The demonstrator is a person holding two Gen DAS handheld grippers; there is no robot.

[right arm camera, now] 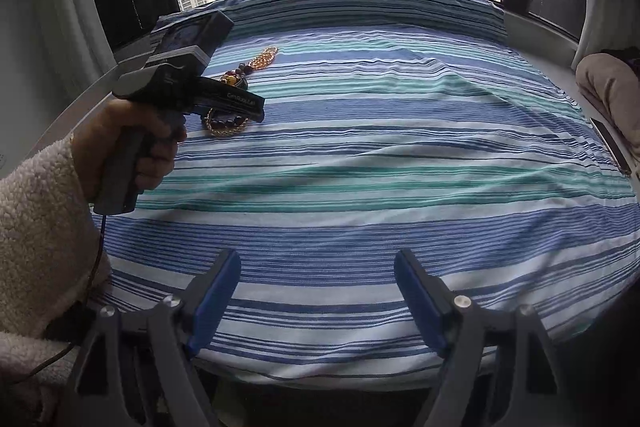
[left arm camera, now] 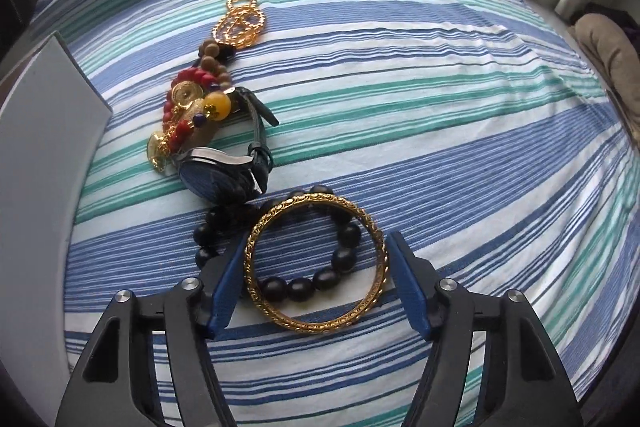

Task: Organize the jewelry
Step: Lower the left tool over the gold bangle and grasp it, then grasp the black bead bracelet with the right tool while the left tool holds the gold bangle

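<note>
Gold bangle [left arm camera: 316, 263] lies flat on the striped bed [left arm camera: 440, 131] between my left gripper's [left arm camera: 316, 247] spread fingers, overlapping a black bead bracelet [left arm camera: 320, 279]. Beyond: watch [left arm camera: 224, 171], red-and-gold bead pile [left arm camera: 188, 107], gold chain [left arm camera: 240, 23]. My right gripper [right arm camera: 316, 267] hangs released over bare sheet, well apart from them.

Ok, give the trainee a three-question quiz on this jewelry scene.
1. True or false: the left gripper is shut on the gold bangle.
2. What lies partly under the bangle? A) black bead bracelet B) silver ring C) pearl necklace
3. Fill in: the right gripper hangs open over the striped ____.

Key: 1 false, its open jaws flank it; 2 A; 3 bedsheet.
</note>
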